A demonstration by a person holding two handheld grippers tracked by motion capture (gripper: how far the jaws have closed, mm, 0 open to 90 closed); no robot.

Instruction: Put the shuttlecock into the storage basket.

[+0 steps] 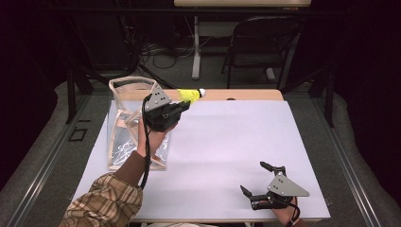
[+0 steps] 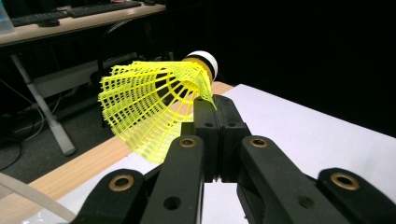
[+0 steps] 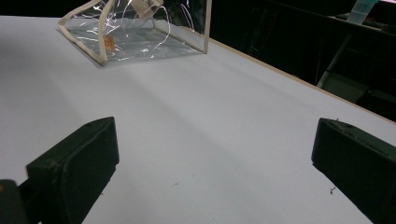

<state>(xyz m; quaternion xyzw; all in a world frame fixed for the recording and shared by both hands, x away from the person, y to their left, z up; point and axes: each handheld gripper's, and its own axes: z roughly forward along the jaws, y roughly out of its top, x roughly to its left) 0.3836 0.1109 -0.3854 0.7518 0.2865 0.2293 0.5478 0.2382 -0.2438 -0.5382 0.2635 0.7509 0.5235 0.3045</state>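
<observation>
Holding a yellow shuttlecock above the bench

Gripping the yellow shuttlecock [image 2: 154, 105] by the edge of its mesh skirt, my left gripper [image 1: 182, 105] is raised over the far left part of the bench [image 1: 227, 142], its jaws pressed together on the plastic lattice. The white cork end with its dark band points away from me, toward the far wooden edge of the bench (in the left gripper view the skirt fans out to the left of the jaws, cork at the top). My left hand [image 1: 152, 137] comes up from a plaid sleeve [image 1: 106, 203] at the lower left.

Just beside and partly beneath my left gripper stands a clear plastic pouch [image 1: 125, 123] with cream trim, resting on the white sheet that covers the bench.

My right gripper [image 1: 257, 179] sits low at the near right corner of the bench, well apart from the pouch. Its jaws are spread wide with nothing between them, the white surface showing in the gap.

Beyond the bench I see a dark folding chair [image 1: 260, 42] and cables on the floor.
</observation>
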